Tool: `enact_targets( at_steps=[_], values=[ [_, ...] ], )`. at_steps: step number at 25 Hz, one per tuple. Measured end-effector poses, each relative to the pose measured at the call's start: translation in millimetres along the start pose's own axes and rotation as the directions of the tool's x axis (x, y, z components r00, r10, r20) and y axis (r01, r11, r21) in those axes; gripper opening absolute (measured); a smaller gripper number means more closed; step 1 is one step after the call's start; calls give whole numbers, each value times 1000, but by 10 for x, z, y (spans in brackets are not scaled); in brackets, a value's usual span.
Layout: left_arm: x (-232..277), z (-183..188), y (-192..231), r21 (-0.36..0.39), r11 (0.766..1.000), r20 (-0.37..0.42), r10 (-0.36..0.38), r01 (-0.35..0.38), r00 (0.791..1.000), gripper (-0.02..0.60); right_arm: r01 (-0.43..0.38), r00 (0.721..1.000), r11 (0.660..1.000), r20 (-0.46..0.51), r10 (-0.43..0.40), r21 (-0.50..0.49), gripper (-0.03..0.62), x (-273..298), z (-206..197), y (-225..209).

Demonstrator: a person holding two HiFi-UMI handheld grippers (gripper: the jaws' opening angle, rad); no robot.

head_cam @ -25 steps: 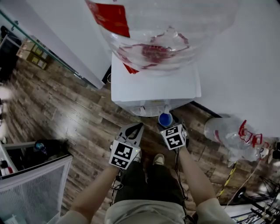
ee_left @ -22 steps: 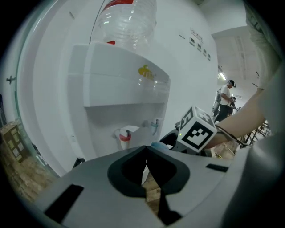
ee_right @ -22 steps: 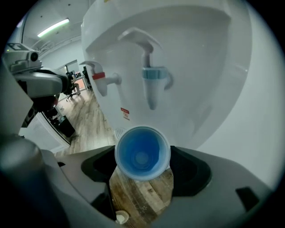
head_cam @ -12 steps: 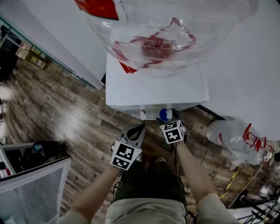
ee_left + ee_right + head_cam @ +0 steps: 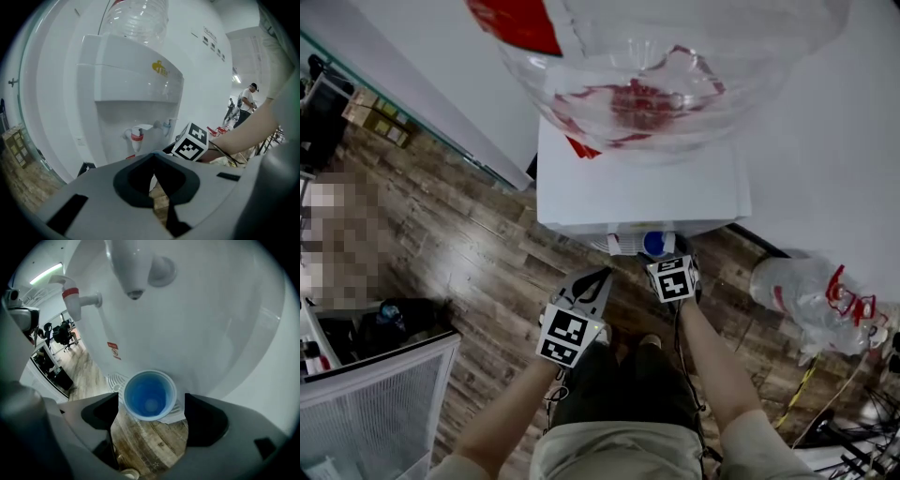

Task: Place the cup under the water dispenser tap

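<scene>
Sitting upright, blue cup (image 5: 150, 394) rests on drip tray (image 5: 114, 380), right under tap (image 5: 135, 268). Looks light, thin-walled, easily crushed or tipped: grip mid-wall, gently. Right gripper (image 5: 152, 416) jaws just opened wide, flanking cup, not pressing. Left gripper (image 5: 153, 180) closed, empty

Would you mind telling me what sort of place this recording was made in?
Probably an office or workshop room. A white water dispenser stands against the wall on wood-look flooring, a spare water bottle lies beside it, and what look like office chairs show further back.
</scene>
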State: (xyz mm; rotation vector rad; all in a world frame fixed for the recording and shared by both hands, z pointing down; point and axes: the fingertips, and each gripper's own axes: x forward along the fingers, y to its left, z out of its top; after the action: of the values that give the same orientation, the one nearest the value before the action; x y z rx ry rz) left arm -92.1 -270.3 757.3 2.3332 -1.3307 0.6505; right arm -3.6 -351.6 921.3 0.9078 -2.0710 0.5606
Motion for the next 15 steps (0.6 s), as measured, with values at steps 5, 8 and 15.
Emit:
enact_targets(
  at_steps=[5, 8, 15],
  values=[
    [-215, 144, -35, -15, 1000, -11, 15, -15, 1000, 6, 14, 1000, 998, -6, -14, 54, 404, -386, 18, -1],
    [-379, 329, -98, -19, 1000, -13, 16, -17, 1000, 6, 53, 998, 995, 32, -56, 86, 321, -779, 117, -70],
    [-802, 894, -339, 10, 1000, -21, -6, 6, 1000, 6, 135, 984, 984, 98, -147, 117, 182, -1879, 453, -203]
  ],
)
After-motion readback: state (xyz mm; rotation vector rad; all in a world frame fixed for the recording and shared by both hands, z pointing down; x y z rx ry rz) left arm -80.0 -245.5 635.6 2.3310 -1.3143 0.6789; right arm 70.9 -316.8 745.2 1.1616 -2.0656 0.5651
